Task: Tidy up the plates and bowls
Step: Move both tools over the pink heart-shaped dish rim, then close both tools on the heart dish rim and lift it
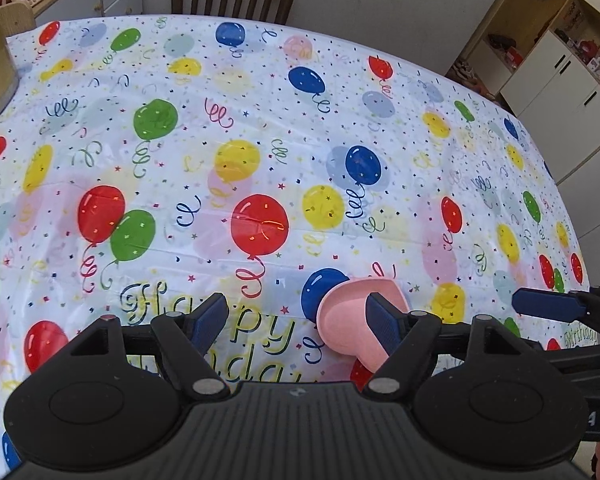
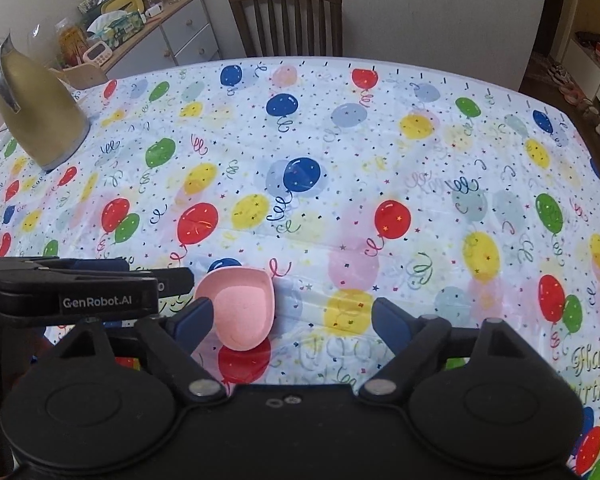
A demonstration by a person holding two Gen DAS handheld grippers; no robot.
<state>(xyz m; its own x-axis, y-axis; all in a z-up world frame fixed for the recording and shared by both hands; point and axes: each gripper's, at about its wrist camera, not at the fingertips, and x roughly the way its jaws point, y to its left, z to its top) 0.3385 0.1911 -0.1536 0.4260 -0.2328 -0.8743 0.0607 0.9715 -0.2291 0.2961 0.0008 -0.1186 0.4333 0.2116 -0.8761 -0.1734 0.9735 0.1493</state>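
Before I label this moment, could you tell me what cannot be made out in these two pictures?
- Pink bowl: in the left wrist view its near side is covered by a blue finger pad; contact cannot be judged.
- Bowl in the right wrist view: its left edge sits behind the right gripper's left finger.
- Jug: cut off by the left wrist view's left edge.
- Other dishes: none in view.

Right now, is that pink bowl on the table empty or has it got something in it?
Empty. The pink bowl sits upright on the balloon tablecloth, and the right wrist view shows only its bare pink inside.

Both wrist views look steeply down, sharing the tablecloth [image 1: 260,140].
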